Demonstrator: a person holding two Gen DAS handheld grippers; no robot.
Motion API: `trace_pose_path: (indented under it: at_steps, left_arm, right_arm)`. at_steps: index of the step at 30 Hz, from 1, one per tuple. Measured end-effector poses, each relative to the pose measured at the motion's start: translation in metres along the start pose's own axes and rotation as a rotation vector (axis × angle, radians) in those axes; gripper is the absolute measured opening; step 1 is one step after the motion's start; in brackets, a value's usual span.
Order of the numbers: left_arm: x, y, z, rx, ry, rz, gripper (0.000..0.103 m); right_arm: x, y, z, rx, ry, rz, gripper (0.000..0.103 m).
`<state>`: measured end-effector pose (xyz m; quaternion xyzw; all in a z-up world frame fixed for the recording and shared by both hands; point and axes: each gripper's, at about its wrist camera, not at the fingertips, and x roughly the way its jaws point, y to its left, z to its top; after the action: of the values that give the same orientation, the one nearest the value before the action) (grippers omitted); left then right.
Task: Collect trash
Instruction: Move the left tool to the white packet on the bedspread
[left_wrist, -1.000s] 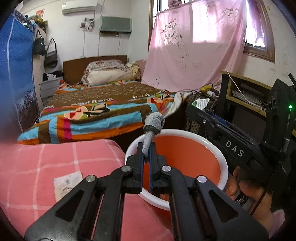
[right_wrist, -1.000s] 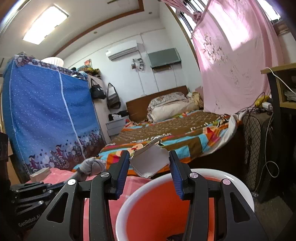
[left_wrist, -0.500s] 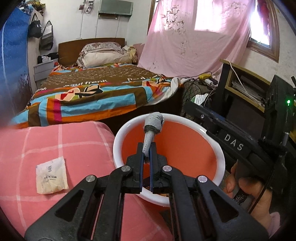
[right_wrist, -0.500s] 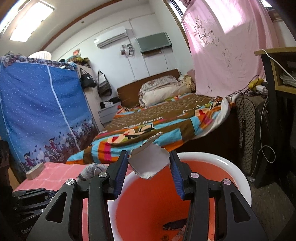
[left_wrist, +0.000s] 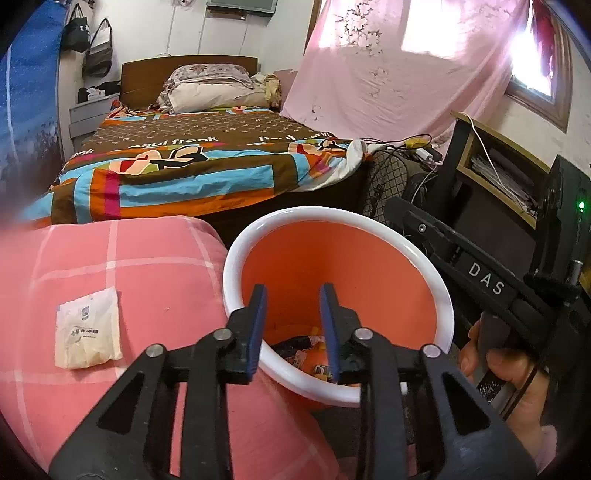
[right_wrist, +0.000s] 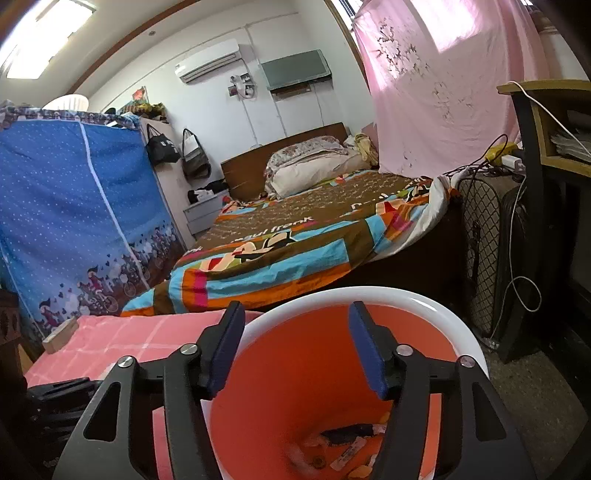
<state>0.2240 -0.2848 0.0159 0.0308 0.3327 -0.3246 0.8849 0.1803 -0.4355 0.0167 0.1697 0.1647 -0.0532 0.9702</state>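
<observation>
An orange bin with a white rim (left_wrist: 236, 251) stands beside the pink checked table; it also shows in the right wrist view (right_wrist: 436, 299). Mixed trash (left_wrist: 306, 354) lies at its bottom, also visible in the right wrist view (right_wrist: 343, 443). My left gripper (left_wrist: 291, 299) is open and empty over the bin's near rim. My right gripper (right_wrist: 295, 317) is open and empty above the bin's mouth. A white sachet (left_wrist: 86, 330) lies flat on the pink cloth, left of the left gripper.
The pink checked tabletop (left_wrist: 155, 266) lies left of the bin. A bed with a striped quilt (left_wrist: 192, 170) stands behind. A fan and cables (right_wrist: 480, 251) and a desk (left_wrist: 495, 166) crowd the right side. A blue wardrobe (right_wrist: 74, 214) stands at left.
Both grippers have opened. The grey wad has left the left gripper and the torn paper piece has left the right gripper. Both views have tilted down toward the bin.
</observation>
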Motion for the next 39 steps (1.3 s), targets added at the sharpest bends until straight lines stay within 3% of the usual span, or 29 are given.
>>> trace_pose_path:
  at_steps: [12, 17, 19, 21, 24, 28, 33, 39]
  left_arm:
    - [-0.02, 0.019, -0.001, -0.043, -0.087, 0.046, 0.059]
    - [-0.041, 0.034, -0.001, -0.067, -0.16, 0.116, 0.079]
    - [-0.052, 0.043, -0.003, -0.082, -0.189, 0.162, 0.091]
    - [-0.059, 0.052, -0.006, -0.099, -0.2, 0.194, 0.095]
    - [-0.069, 0.069, -0.014, -0.137, -0.207, 0.248, 0.101]
    - [-0.075, 0.091, -0.022, -0.18, -0.201, 0.296, 0.102]
    - [-0.068, 0.104, -0.029, -0.183, -0.136, 0.307, 0.101]
    - [-0.043, 0.106, -0.032, -0.15, -0.03, 0.297, 0.085]
  right_arm:
    - [-0.007, 0.004, 0.003, -0.011, -0.05, -0.014, 0.075]
    - [-0.012, 0.008, 0.005, -0.023, -0.087, -0.019, 0.085]
    - [-0.014, 0.013, 0.004, -0.03, -0.104, -0.024, 0.095]
    - [-0.016, 0.018, 0.003, -0.039, -0.122, -0.024, 0.103]
    - [-0.017, 0.03, 0.001, -0.067, -0.136, -0.009, 0.103]
    - [-0.014, 0.048, -0.004, -0.126, -0.13, 0.0, 0.103]
    - [-0.009, 0.066, -0.01, -0.185, -0.113, 0.013, 0.103]
    - [-0.002, 0.074, -0.018, -0.234, -0.077, 0.011, 0.103]
